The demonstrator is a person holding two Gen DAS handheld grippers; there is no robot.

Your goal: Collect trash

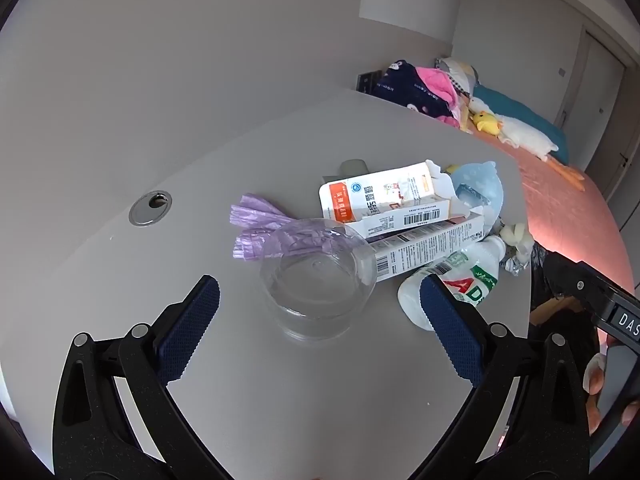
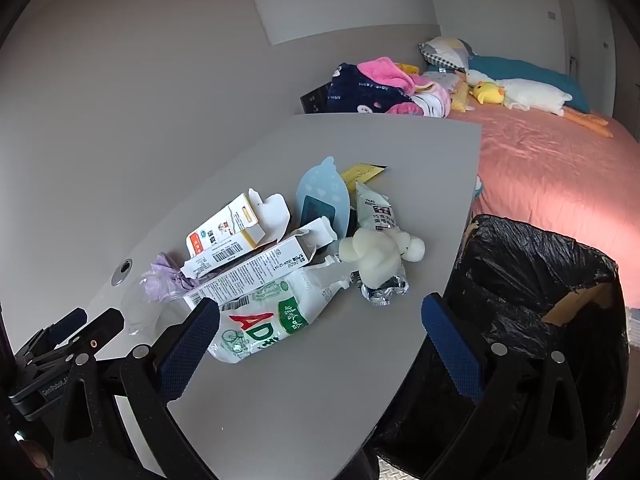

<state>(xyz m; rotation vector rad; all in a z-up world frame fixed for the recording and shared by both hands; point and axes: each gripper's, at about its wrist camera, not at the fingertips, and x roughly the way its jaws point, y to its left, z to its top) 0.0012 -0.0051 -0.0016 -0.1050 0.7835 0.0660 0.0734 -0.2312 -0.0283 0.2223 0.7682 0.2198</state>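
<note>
Both jaws wide, empty: left gripper (image 1: pixel 320 320) facing clear cup (image 1: pixel 318 280), right gripper (image 2: pixel 320 326) above table (image 2: pixel 320 392)

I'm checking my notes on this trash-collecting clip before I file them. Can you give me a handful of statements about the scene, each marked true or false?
1. Both grippers are open and hold nothing. True: the left gripper and the right gripper stand wide with nothing between the pads.
2. The clear plastic cup lies on its side. False: it stands upright on the table.
3. The white bottle lies on its side. True.
4. The bin with the black bag stands on the table. False: it stands beside the table, past its edge.
5. The purple bag is already in the bin. False: it lies on the table behind the cup.
</note>
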